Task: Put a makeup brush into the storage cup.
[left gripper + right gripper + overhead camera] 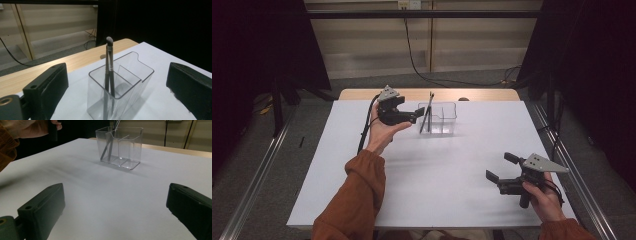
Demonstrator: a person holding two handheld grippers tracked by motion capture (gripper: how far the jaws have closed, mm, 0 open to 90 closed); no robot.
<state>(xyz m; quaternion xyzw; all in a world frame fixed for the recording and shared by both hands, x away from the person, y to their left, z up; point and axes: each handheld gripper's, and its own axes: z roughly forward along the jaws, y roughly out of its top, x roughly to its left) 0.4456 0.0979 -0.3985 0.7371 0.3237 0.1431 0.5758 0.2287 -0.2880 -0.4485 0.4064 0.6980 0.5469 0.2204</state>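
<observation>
I wear rust-orange sleeves (362,185); my two claws are black, each topped by a grey three-cornered plate (543,162).

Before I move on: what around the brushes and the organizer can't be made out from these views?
- Brush count: two handles seem to cross in the left gripper view; too thin in the high view to confirm.
- Brush tips: cut off by the top edge in the right gripper view.
- Handle ends: blurred through the organizer wall.
- Small dark thing behind the organizer, high view: too small to identify.
</observation>
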